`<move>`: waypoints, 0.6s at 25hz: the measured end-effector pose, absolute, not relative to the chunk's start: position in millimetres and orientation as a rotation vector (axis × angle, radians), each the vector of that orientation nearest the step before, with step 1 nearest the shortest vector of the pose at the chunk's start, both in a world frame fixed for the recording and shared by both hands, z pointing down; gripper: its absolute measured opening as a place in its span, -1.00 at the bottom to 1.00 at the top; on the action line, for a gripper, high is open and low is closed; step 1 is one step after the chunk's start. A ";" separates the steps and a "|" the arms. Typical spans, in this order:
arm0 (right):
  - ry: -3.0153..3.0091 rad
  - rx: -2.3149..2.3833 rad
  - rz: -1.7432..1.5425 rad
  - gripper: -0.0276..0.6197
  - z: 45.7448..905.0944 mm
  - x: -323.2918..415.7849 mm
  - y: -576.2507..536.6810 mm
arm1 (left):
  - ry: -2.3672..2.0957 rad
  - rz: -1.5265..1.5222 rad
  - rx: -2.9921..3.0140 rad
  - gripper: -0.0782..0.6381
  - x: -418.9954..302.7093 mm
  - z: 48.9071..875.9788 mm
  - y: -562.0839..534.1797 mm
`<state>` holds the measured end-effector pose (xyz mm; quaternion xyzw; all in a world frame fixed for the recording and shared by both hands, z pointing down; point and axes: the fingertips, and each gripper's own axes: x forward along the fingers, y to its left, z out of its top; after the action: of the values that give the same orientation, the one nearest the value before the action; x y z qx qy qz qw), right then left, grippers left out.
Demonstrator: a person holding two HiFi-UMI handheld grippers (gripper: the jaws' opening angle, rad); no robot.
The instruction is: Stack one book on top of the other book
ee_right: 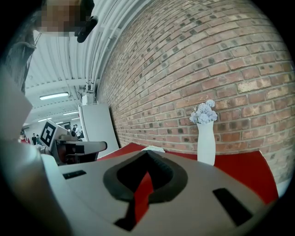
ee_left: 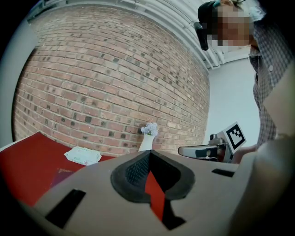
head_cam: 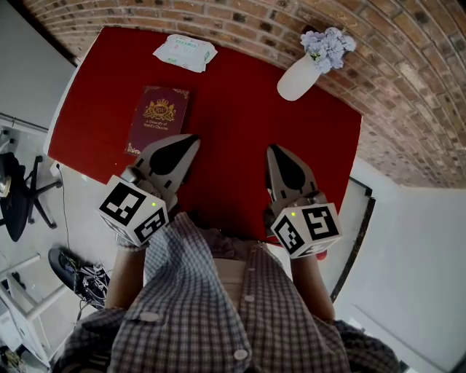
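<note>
A dark red book (head_cam: 158,117) with a gold crest lies flat on the red table (head_cam: 233,102), left of centre; its edge shows as the book (ee_left: 60,175) in the left gripper view. I see no second book. My left gripper (head_cam: 191,140) hovers shut just right of the book's near corner, nothing between its tips. My right gripper (head_cam: 275,151) is shut and empty too, over the table's near middle. In the left gripper view the left gripper (ee_left: 148,153) has its jaws together; in the right gripper view the right gripper (ee_right: 146,153) likewise.
A white pack of tissues (head_cam: 185,52) lies at the table's far side. A white vase with pale flowers (head_cam: 304,71) stands at the far right by the brick wall (head_cam: 262,22). An office chair (head_cam: 22,193) and cables sit on the floor, left.
</note>
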<state>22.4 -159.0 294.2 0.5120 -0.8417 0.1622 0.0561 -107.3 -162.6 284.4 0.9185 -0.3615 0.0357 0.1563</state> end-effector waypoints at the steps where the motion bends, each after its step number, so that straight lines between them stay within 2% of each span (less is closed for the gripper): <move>1: -2.554 1.552 0.492 -0.89 294.2 22.1 -158.9 | -1.032 0.104 2.630 -0.76 -106.8 284.8 -162.5; 15: -2.544 1.528 0.488 -0.89 298.1 18.7 -158.0 | -1.018 0.125 2.639 -0.76 -103.6 287.5 -161.4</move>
<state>18.7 -158.0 298.1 0.5070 -0.8440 0.1618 0.0669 -103.6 -161.4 287.5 0.9209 -0.3552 0.0437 0.1547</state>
